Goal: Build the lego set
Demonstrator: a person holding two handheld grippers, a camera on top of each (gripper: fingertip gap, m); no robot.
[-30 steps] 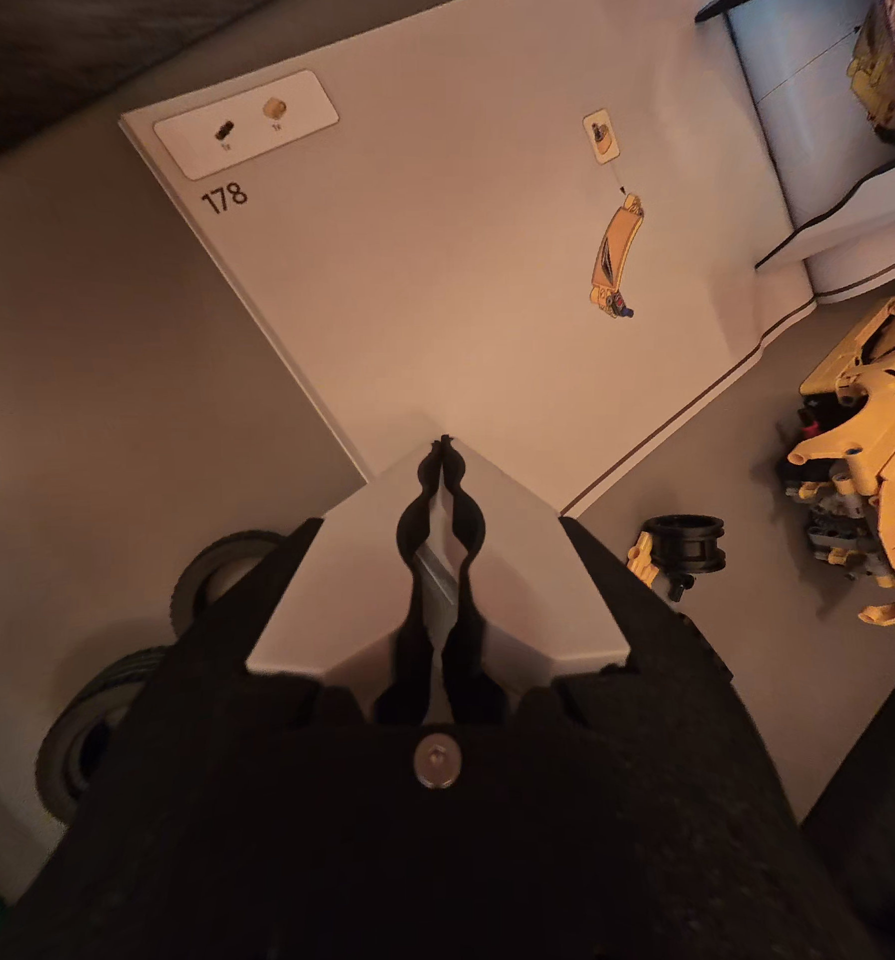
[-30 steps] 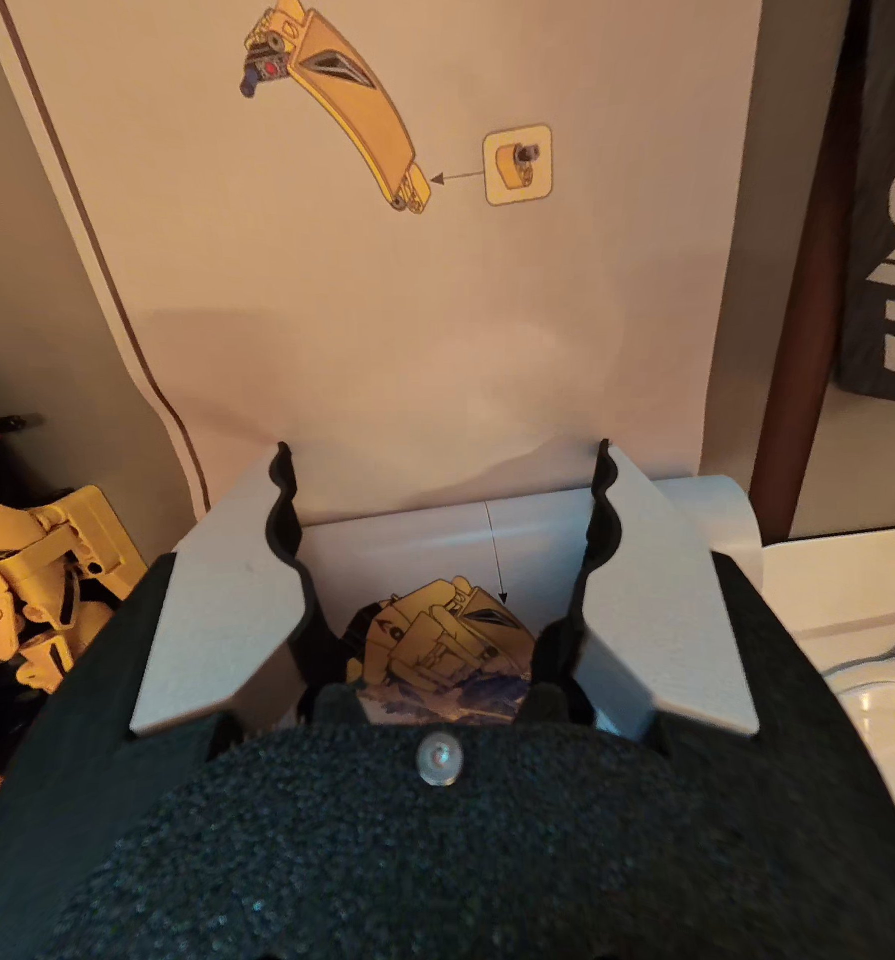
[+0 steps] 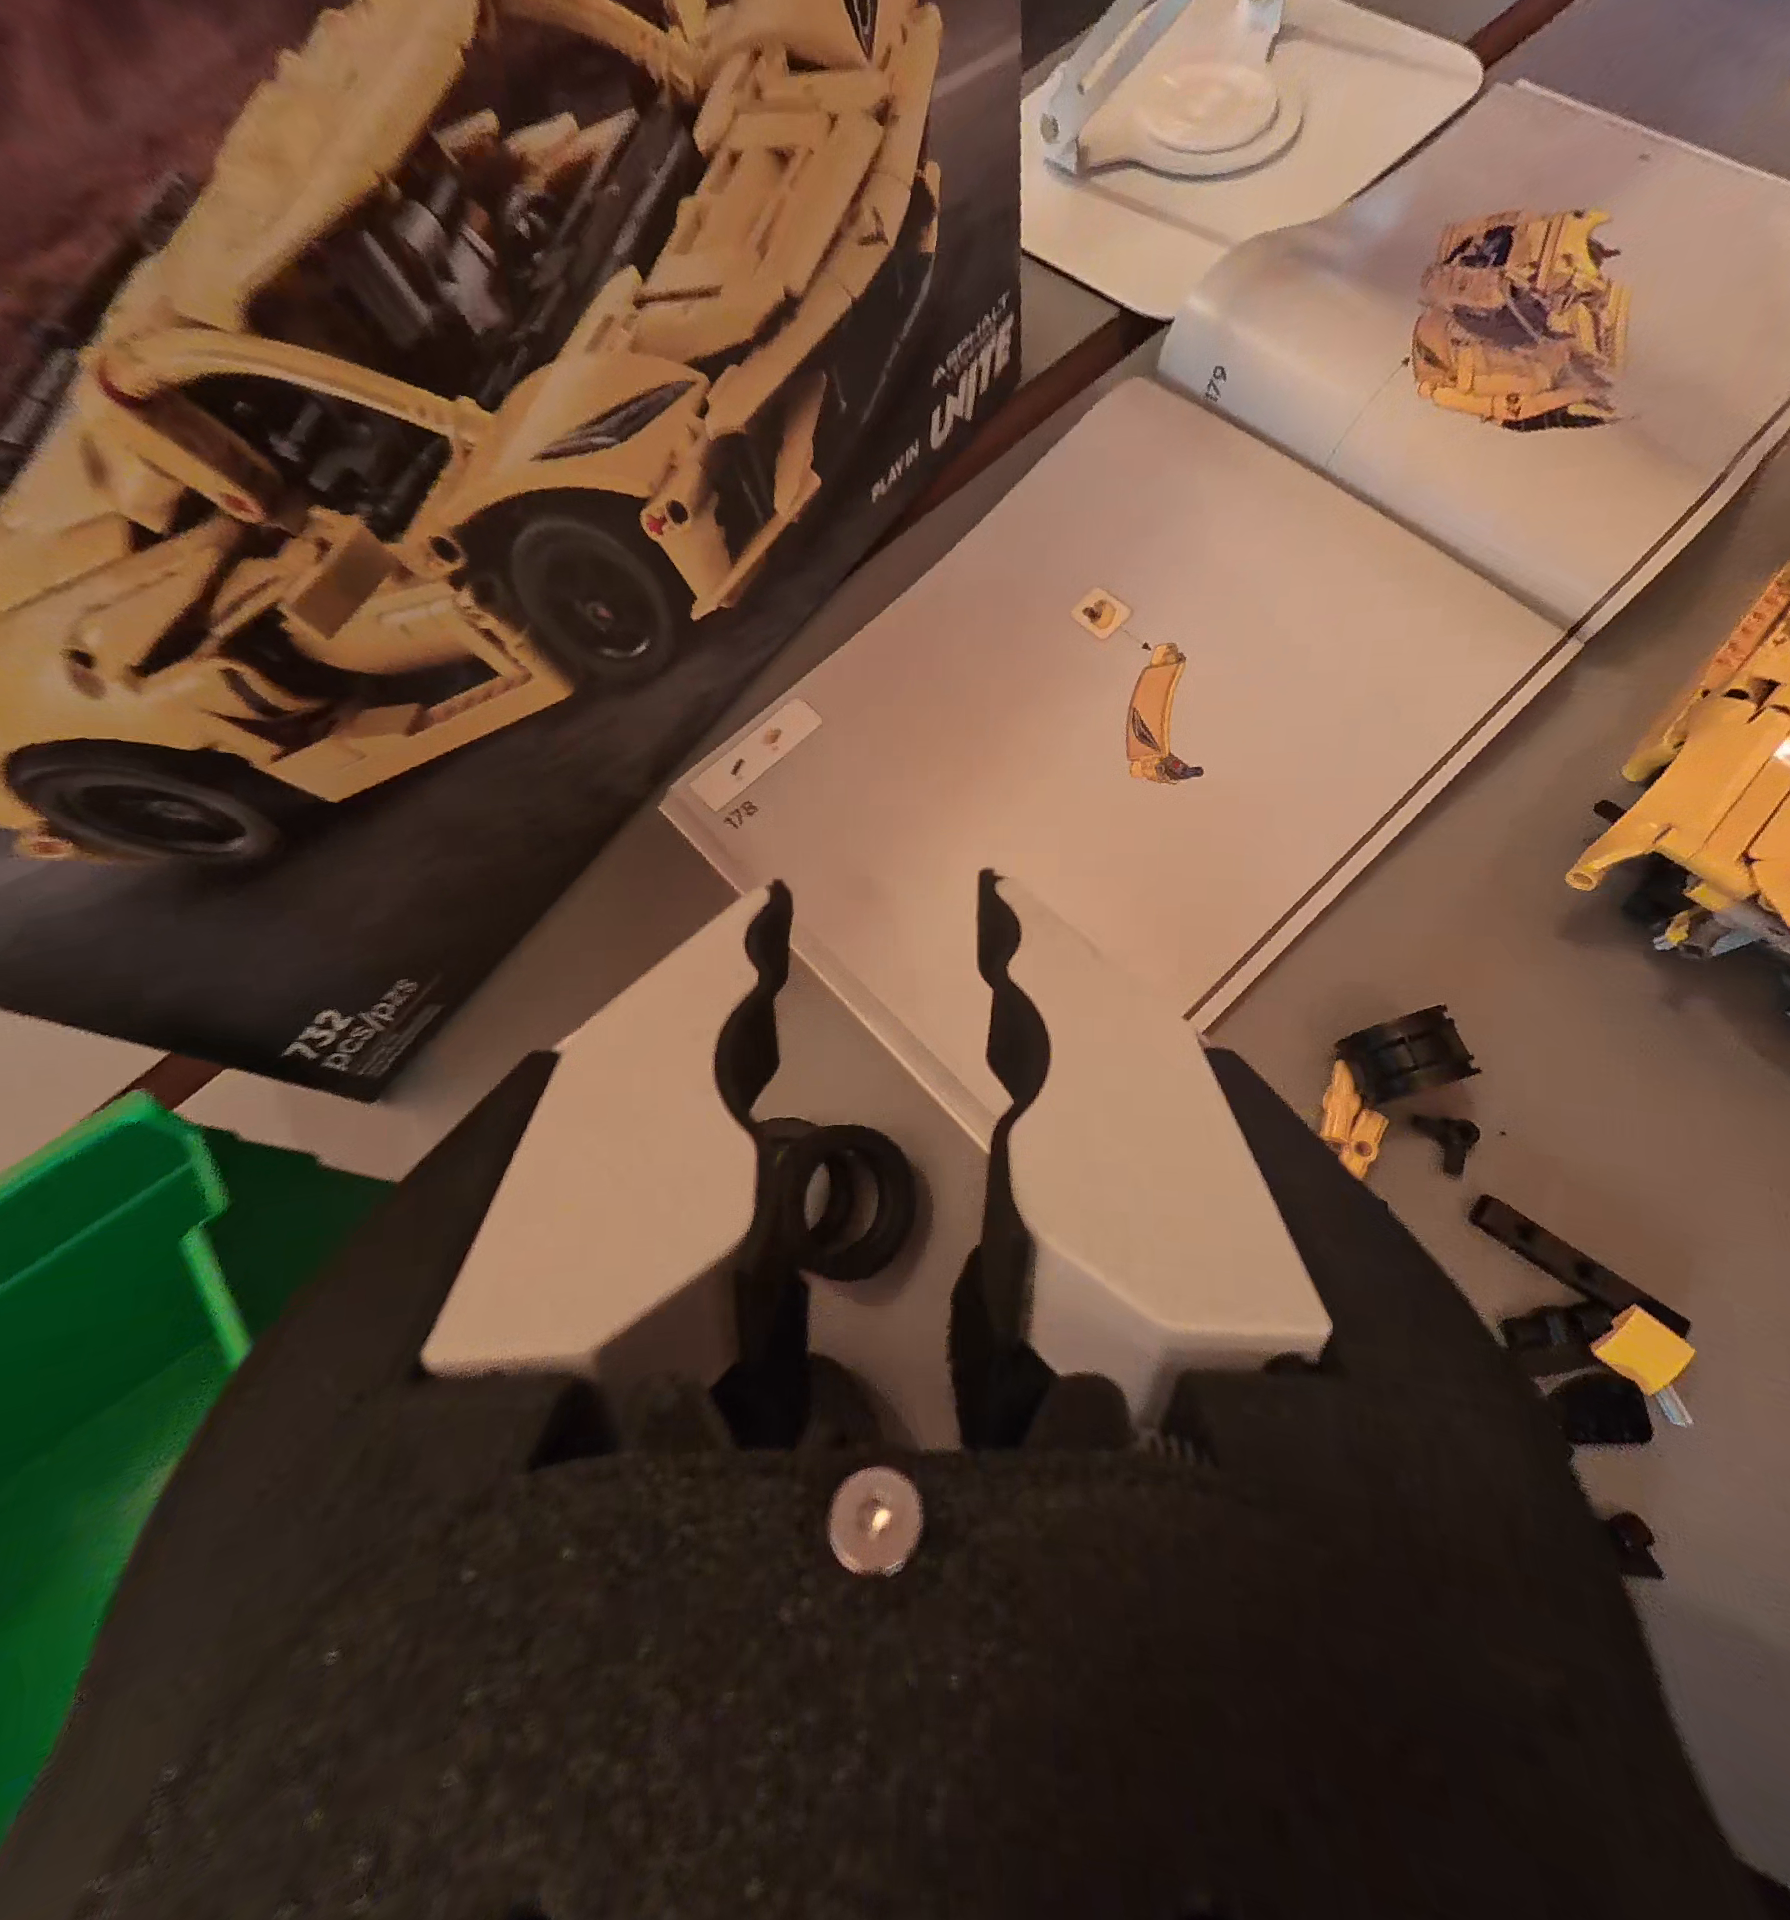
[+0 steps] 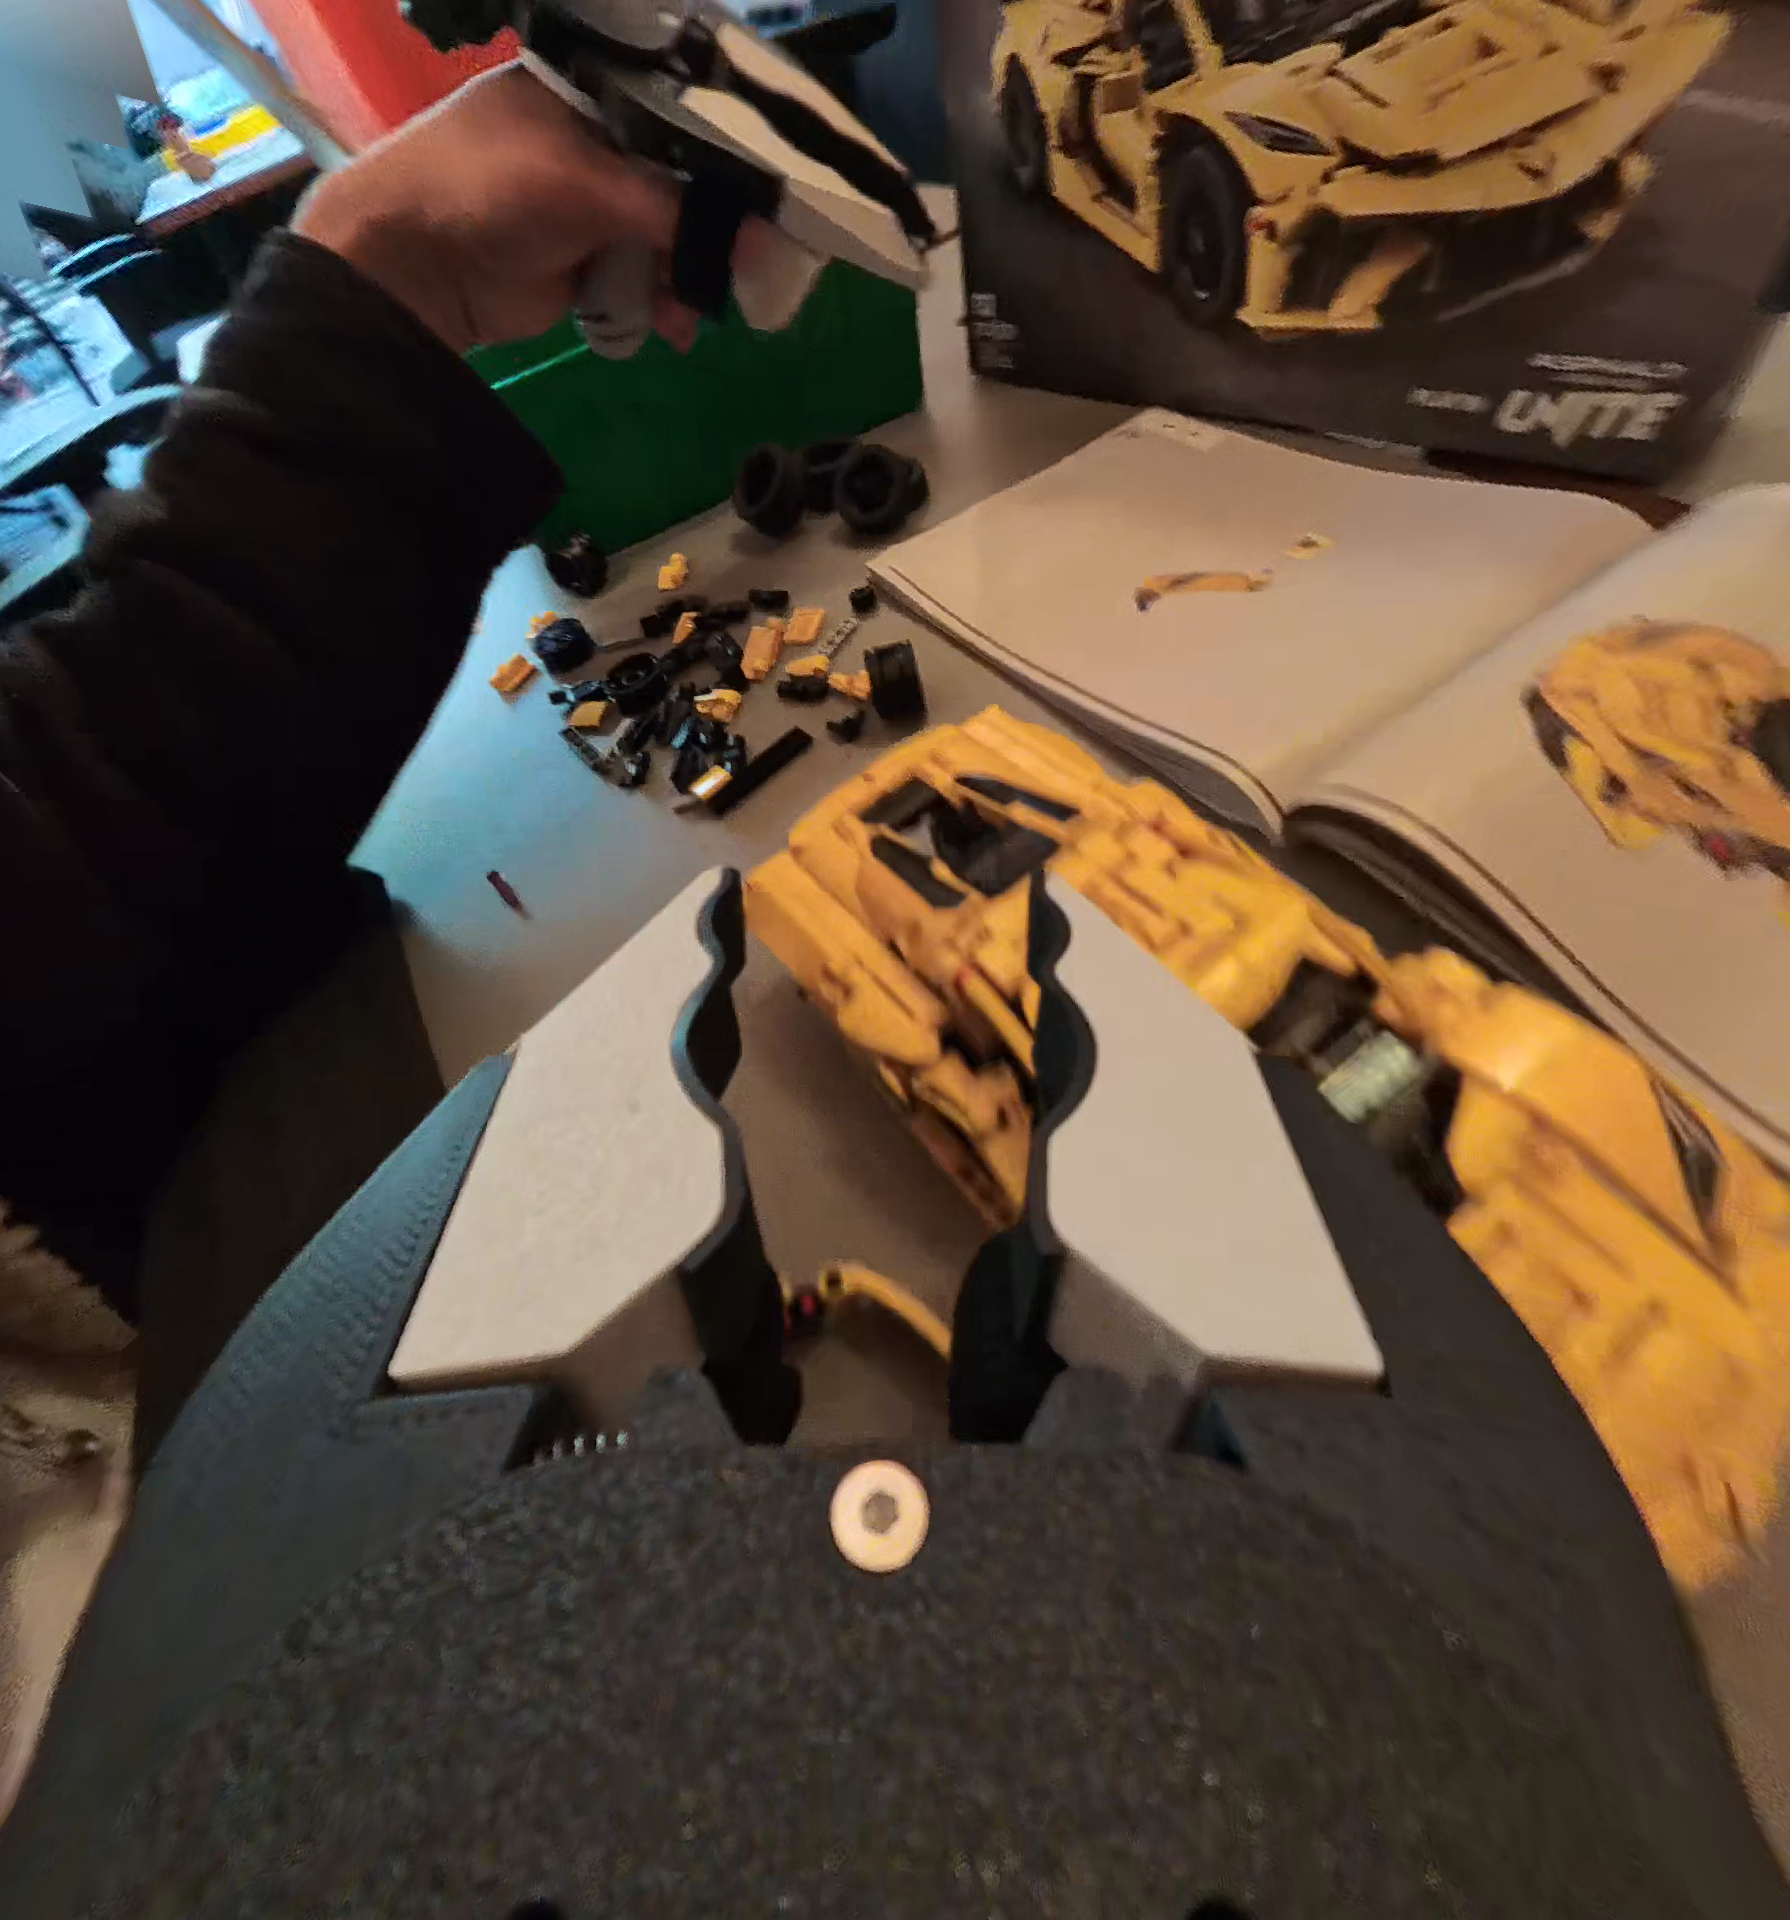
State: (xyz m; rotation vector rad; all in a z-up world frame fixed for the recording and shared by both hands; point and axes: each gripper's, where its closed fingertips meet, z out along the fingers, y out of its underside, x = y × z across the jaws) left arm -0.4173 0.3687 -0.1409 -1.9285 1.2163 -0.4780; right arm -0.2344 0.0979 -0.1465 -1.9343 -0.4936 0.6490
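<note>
Above the open instruction booklet (image 3: 1130, 862) in the left wrist view, we hold the left gripper (image 3: 883, 894) with jaws parted and nothing between them; black tyres (image 3: 839, 1205) lie under it, just off the booklet's near corner. Right wrist view: the right gripper (image 4: 886, 894) is likewise released and empty over the yellow car model (image 4: 1130, 987), beside the booklet. We judge we are between steps (checking the page); next we must pick a piece from the loose parts (image 4: 683, 686).
</note>
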